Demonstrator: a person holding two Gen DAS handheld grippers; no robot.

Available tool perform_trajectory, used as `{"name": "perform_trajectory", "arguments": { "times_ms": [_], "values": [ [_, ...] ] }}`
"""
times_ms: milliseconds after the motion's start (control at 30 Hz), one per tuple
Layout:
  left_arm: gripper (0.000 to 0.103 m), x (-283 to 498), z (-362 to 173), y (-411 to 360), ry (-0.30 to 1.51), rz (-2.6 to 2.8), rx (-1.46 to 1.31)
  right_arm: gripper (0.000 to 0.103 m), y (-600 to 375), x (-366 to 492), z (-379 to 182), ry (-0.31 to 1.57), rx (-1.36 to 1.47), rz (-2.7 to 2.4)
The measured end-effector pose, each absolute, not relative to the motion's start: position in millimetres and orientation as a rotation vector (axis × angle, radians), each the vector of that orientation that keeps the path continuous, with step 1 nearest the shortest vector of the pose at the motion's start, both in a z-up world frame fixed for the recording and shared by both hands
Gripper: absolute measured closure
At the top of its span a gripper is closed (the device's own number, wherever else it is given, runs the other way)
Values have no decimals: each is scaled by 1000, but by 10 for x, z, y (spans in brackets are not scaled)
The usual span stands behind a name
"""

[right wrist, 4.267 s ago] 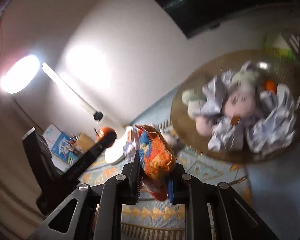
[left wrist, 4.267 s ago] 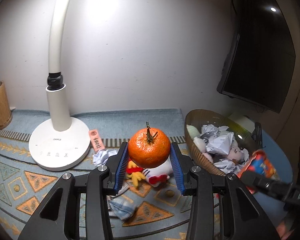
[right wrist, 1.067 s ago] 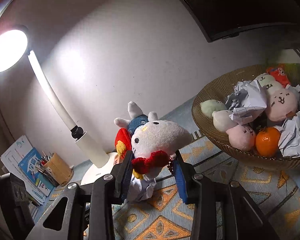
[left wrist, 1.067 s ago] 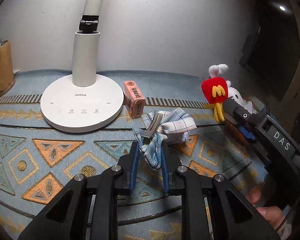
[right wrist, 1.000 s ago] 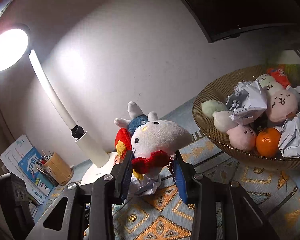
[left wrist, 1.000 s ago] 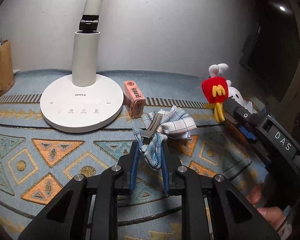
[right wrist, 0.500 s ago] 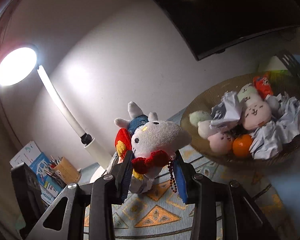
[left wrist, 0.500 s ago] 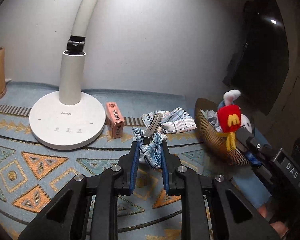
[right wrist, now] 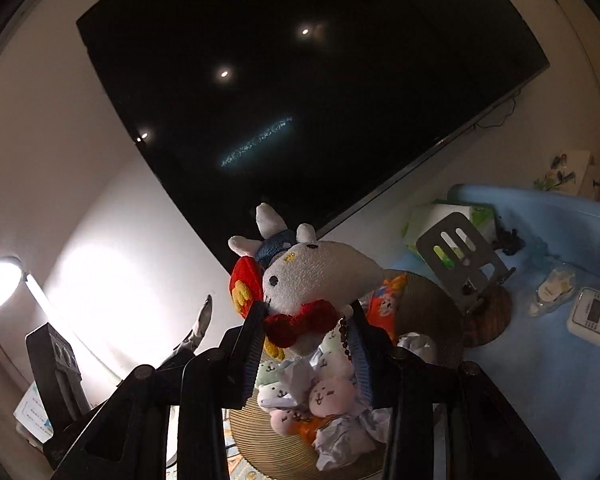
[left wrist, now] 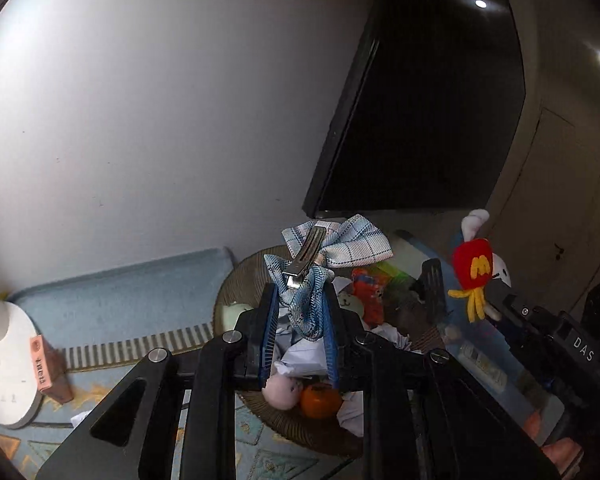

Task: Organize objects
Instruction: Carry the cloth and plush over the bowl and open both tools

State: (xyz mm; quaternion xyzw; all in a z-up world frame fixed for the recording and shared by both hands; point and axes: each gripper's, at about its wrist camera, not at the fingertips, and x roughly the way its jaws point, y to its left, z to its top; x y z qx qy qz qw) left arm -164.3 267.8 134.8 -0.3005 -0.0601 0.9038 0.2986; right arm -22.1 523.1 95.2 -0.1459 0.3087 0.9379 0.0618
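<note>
The left tool (left wrist: 298, 318) is clamped on a plaid bow hair clip (left wrist: 320, 256), gripping the fabric tail so the metal clasp stands clear above the pads. The right tool (right wrist: 306, 334) pinches a white plush toy (right wrist: 316, 280) at its red bow, its head upright over the fingers. Both loads hang over the woven basket (left wrist: 240, 280), which sits on the worktop and is already heaped with an orange (left wrist: 320, 400), small plush animals and crumpled paper; holding them above the pile suggests each is about to be dropped in.
</note>
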Motion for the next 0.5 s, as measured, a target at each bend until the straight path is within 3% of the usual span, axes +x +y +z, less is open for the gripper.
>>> {"name": "perform_trajectory", "arguments": {
  "times_ms": [33, 67, 100, 133, 367, 500],
  "values": [
    [76, -1658, 1313, 2773, -138, 2401, -828, 55, 5299, -274, 913, 918, -488, 2808],
    [64, -1683, 1264, 2837, -126, 2382, -856, 46, 5342, -325, 873, 911, -517, 2791],
    [22, -1695, 1213, 2883, -113, 2358, -891, 13, 5376, -354, 831, 926, -537, 2798],
    [0, -1679, 1170, 2896, -105, 2356, -910, 0, 5405, -386, 790, 951, -572, 2813],
    [0, -1591, 1052, 2585, -60, 2466, -918, 0, 5295, -387, 716, 1009, -598, 2844],
    [0, -1776, 972, 2106, -71, 2582, -1024, 0, 4791, -440, 802, 845, -664, 2958]
  ]
}}
